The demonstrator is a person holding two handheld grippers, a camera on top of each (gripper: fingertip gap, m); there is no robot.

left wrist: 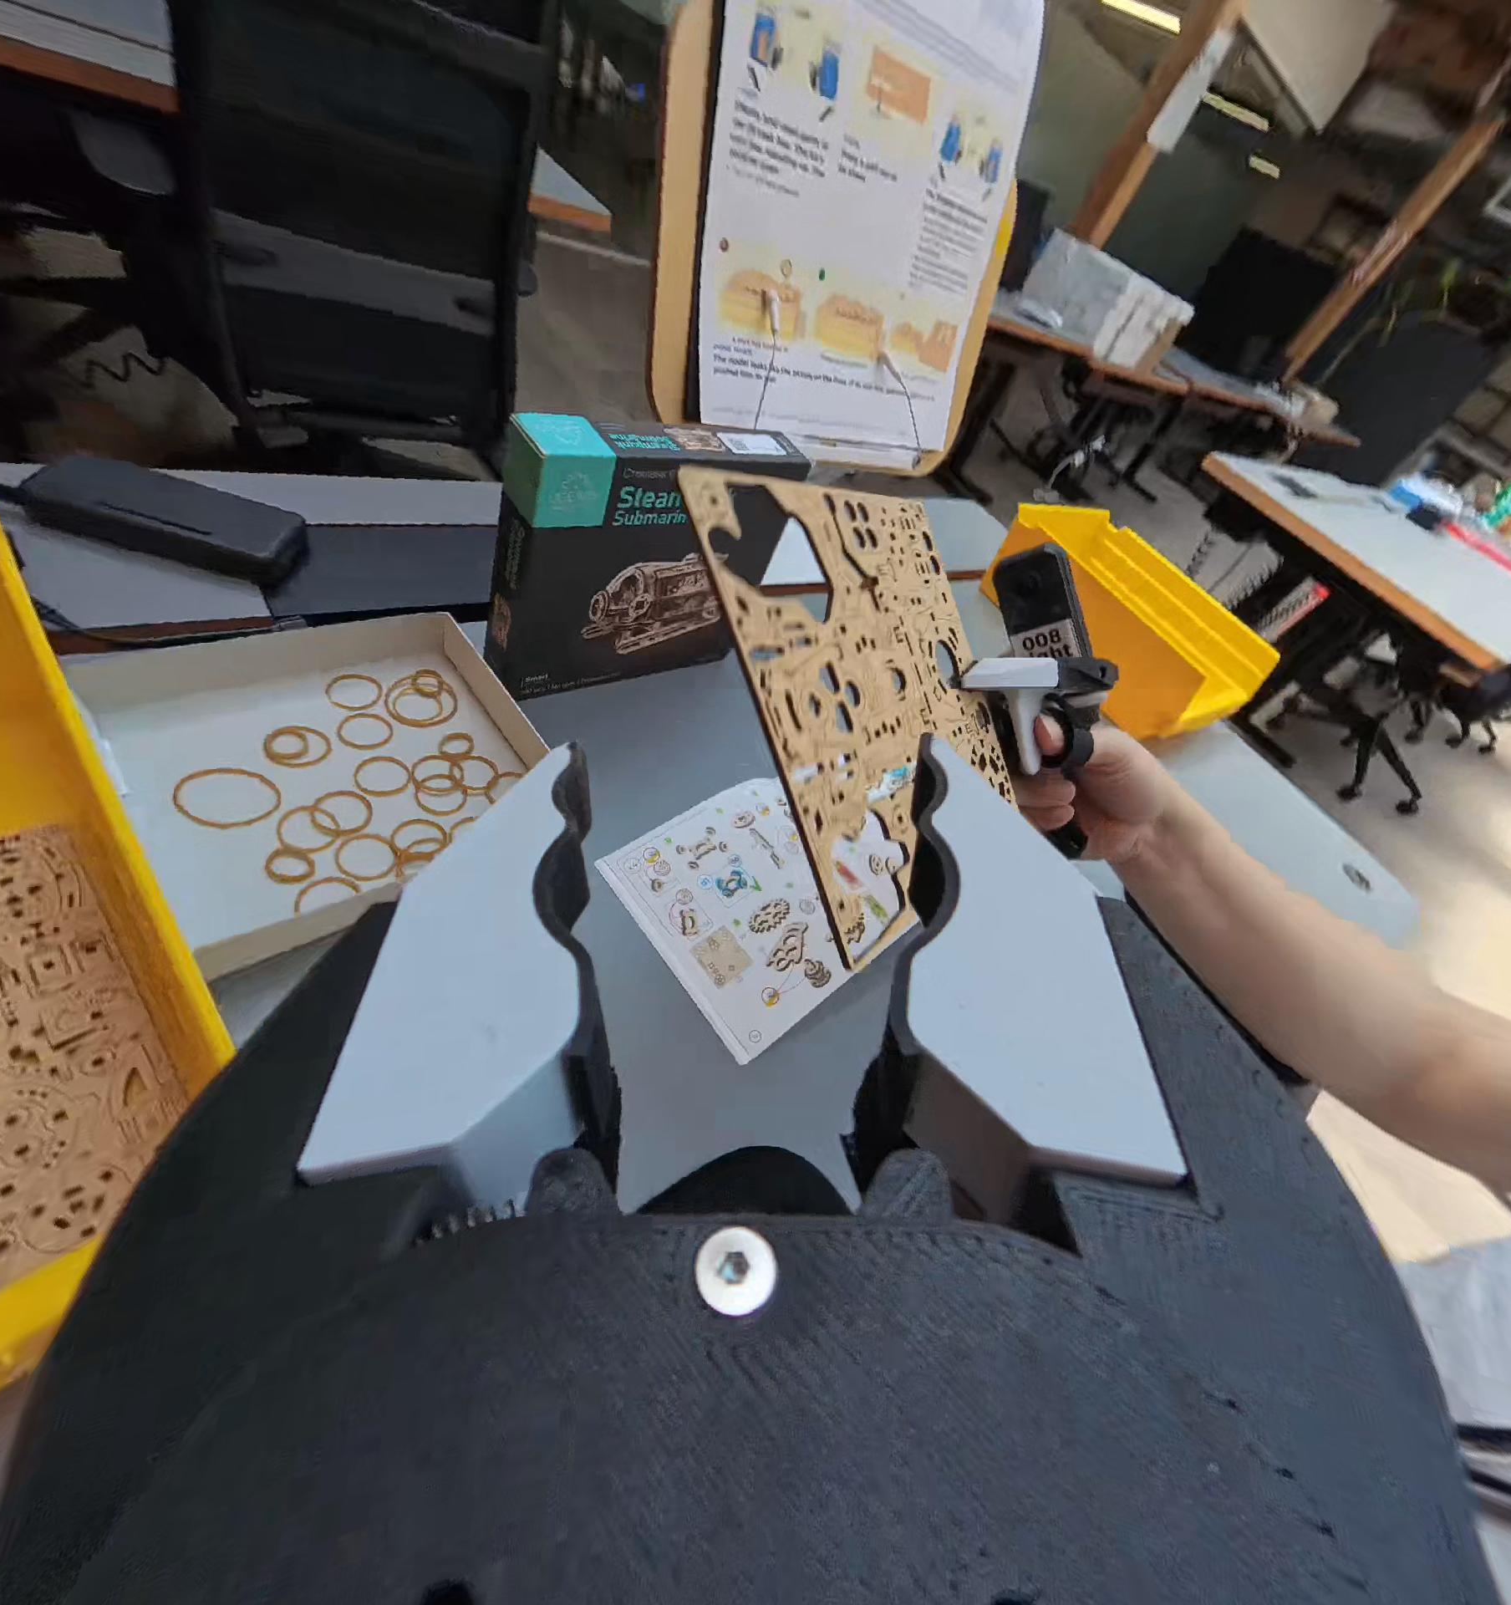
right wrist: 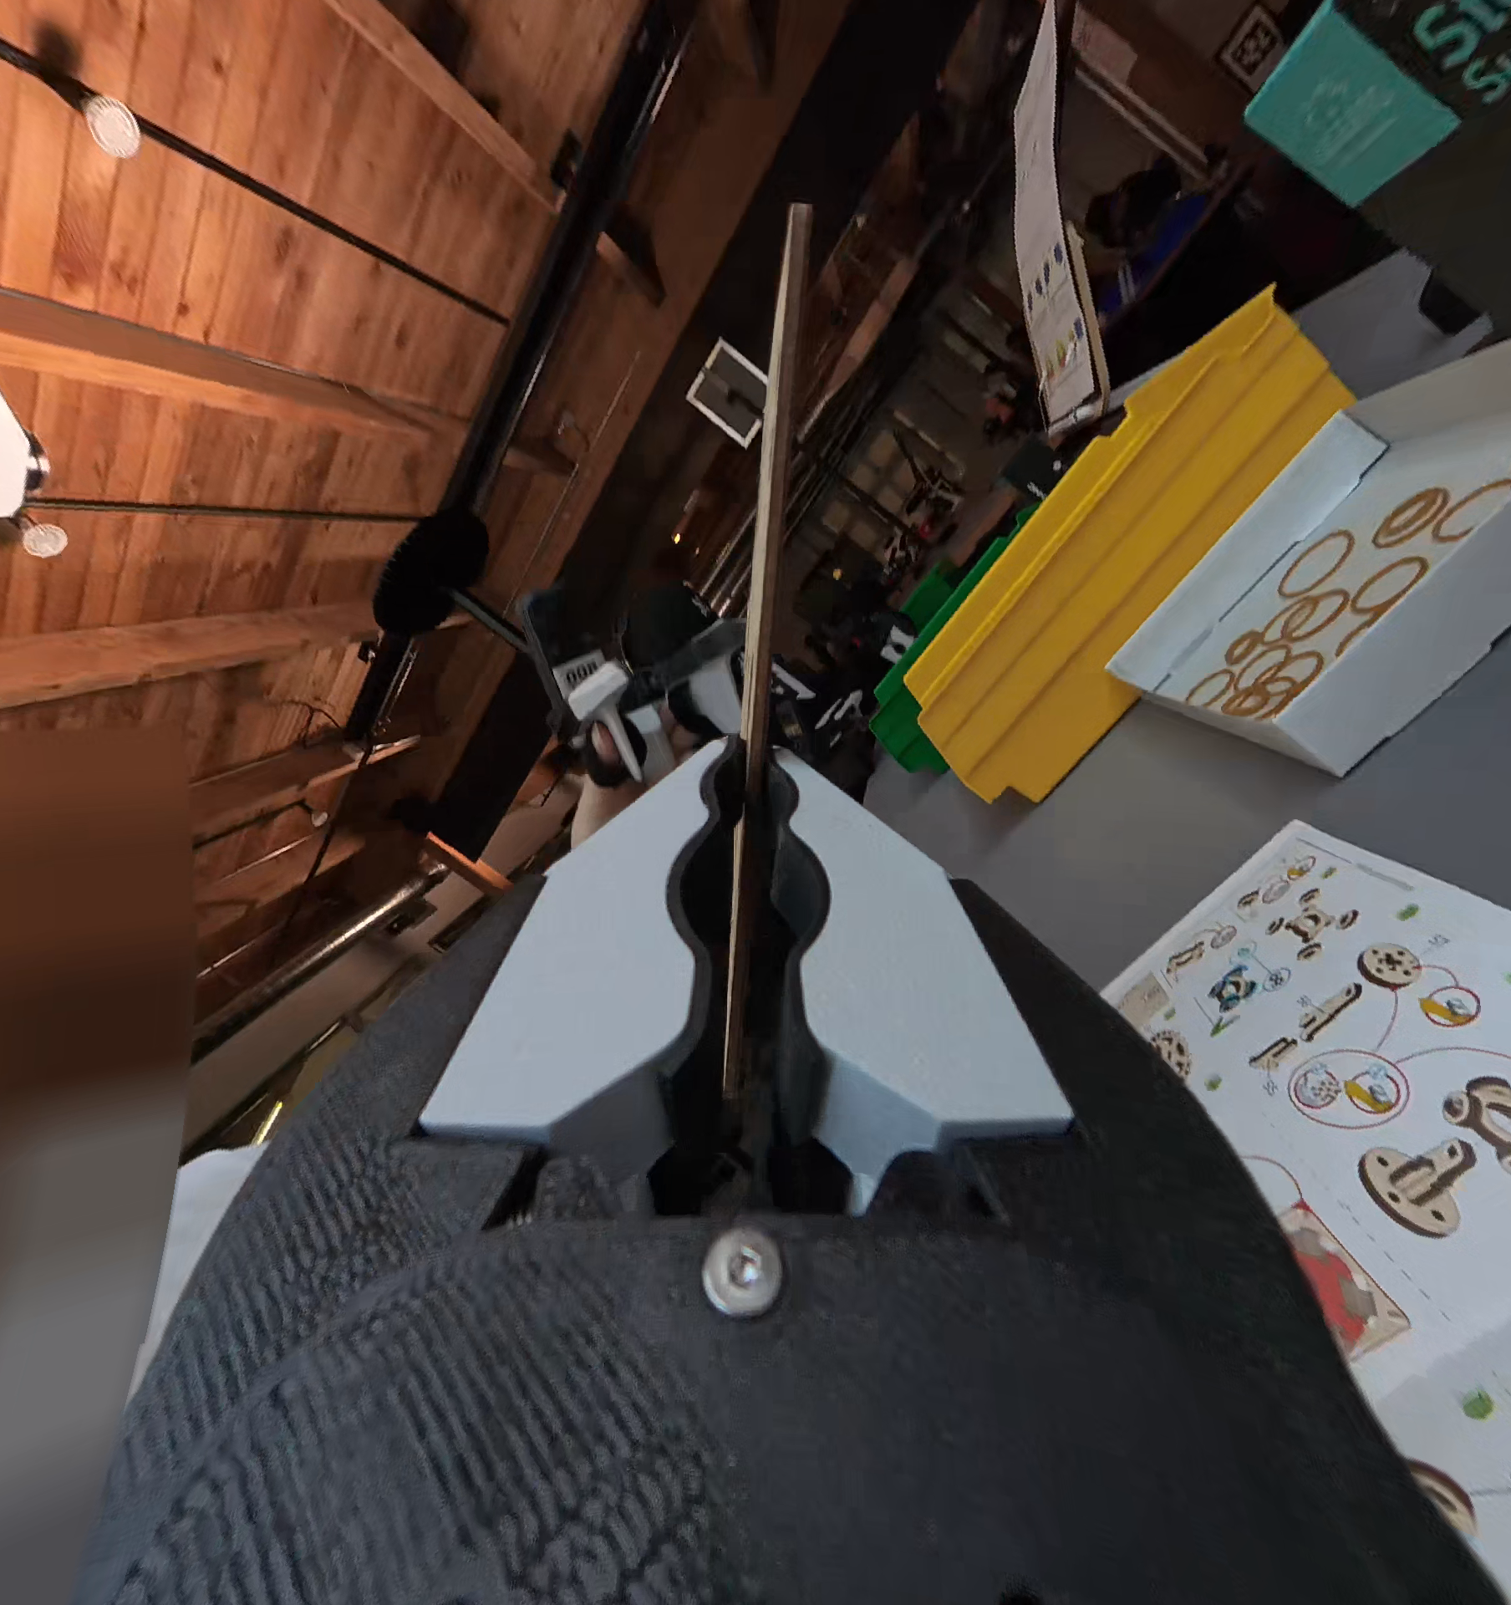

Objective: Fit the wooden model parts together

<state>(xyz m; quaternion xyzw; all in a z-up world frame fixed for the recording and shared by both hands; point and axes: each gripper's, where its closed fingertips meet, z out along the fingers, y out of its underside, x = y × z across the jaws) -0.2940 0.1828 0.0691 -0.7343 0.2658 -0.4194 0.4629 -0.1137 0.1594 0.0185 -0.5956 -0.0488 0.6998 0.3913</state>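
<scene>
Wooden parts sheet (left wrist: 847,686) upright above instruction leaflet (left wrist: 735,912), clamped edge-on in right gripper (right wrist: 748,782). Left gripper (left wrist: 752,782) agape, empty, just beside the sheet. Thin, light, stiff, likely brittle at cut-outs; best gripped along solid margin.

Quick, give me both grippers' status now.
Left gripper: open, holding nothing.
Right gripper: closed on the wooden parts sheet, holding it up edge-on above the table.
</scene>
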